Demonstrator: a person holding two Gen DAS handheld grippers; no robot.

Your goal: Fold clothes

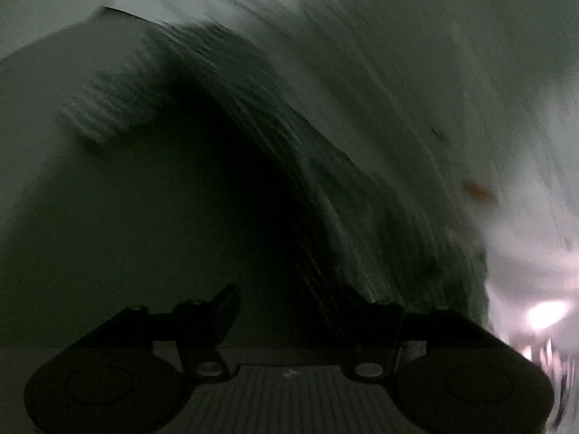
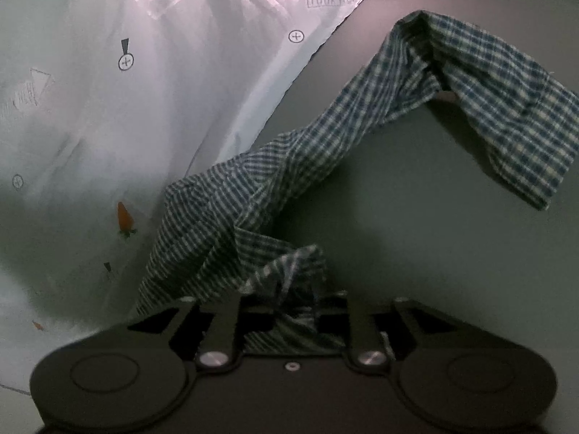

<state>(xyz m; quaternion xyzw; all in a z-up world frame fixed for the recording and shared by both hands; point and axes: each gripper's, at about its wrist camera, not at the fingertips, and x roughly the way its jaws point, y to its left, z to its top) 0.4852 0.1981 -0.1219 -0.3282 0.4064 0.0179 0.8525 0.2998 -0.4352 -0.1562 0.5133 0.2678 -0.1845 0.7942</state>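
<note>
Careful: your right gripper [image 2: 293, 289] clamps the twisted blue-checked cotton shirt [image 2: 325, 137], trailing toward one o'clock; your empty, spread left gripper [image 1: 289, 300] blurs, so tugging may tighten the twist.

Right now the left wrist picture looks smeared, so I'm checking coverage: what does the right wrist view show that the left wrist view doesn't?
Only the right view shows the blue-and-white checked cloth garment bunched at the right tongs, plus crosshair marks. Only the left shows open, empty left tongs facing motion blur. Both share the pale printed sheet with small orange carrot.
</note>
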